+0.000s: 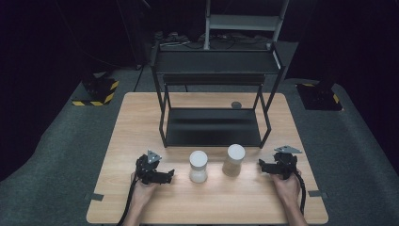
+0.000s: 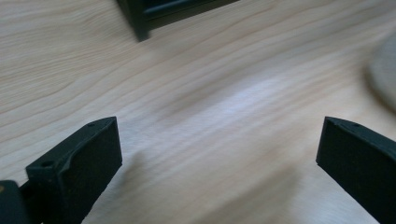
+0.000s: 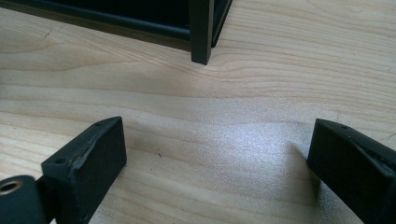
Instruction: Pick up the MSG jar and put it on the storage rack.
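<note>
Two white-lidded jars stand side by side near the front of the wooden table: a pale one on the left and a tan one on the right. My left gripper rests on the table just left of the pale jar, open, its jaws wide apart over bare wood. My right gripper lies just right of the tan jar, also open with nothing between its jaws. A blurred edge of a jar shows at the right of the left gripper view.
A black two-tier metal rack stands at the middle back of the table; one of its legs is close ahead of the right gripper. A small dark round object lies behind the rack. Black-and-yellow taped bases sit on the floor.
</note>
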`<state>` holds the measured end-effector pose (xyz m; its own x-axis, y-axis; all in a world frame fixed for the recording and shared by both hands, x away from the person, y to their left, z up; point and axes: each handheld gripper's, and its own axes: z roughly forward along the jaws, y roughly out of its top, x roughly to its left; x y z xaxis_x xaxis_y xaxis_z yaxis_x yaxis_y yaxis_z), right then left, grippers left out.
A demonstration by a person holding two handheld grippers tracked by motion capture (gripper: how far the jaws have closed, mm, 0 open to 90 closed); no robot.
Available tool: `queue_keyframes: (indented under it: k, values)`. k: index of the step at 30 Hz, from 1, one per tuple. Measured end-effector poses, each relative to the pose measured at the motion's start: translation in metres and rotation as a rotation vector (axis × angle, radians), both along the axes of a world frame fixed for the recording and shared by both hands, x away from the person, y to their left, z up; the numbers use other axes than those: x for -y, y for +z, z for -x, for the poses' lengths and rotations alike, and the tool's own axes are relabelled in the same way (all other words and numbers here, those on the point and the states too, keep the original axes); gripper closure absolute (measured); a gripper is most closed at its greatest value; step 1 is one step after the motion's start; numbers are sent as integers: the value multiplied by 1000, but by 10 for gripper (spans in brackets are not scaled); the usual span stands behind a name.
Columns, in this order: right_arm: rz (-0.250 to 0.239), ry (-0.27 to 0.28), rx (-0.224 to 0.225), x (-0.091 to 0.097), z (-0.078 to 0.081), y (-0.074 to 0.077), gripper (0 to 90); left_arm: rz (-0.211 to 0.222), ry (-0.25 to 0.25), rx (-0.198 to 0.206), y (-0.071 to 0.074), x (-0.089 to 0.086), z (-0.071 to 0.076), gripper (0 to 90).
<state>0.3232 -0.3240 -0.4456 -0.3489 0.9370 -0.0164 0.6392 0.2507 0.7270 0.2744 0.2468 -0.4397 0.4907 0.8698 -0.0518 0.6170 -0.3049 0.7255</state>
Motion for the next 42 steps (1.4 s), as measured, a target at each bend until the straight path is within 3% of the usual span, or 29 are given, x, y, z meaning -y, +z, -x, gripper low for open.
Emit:
queue_keyframes:
  k: [5,10,19,27,33,42]
  values:
    - [0,0,0,0,0,0,37,40,-99,21,1,0,8,4]
    - [0,0,0,0,0,0,37,79,-165,38,-1,10,13,6]
    - [0,0,0,0,0,0,38,101,-224,72,-3,32,11,20]
    - [1,0,0,0,0,0,38,125,-246,93,-4,47,5,50]
    - [1,0,0,0,0,0,38,156,-233,100,-7,54,3,83]
    - [1,0,0,0,0,0,38,146,-207,130,-3,67,5,132]
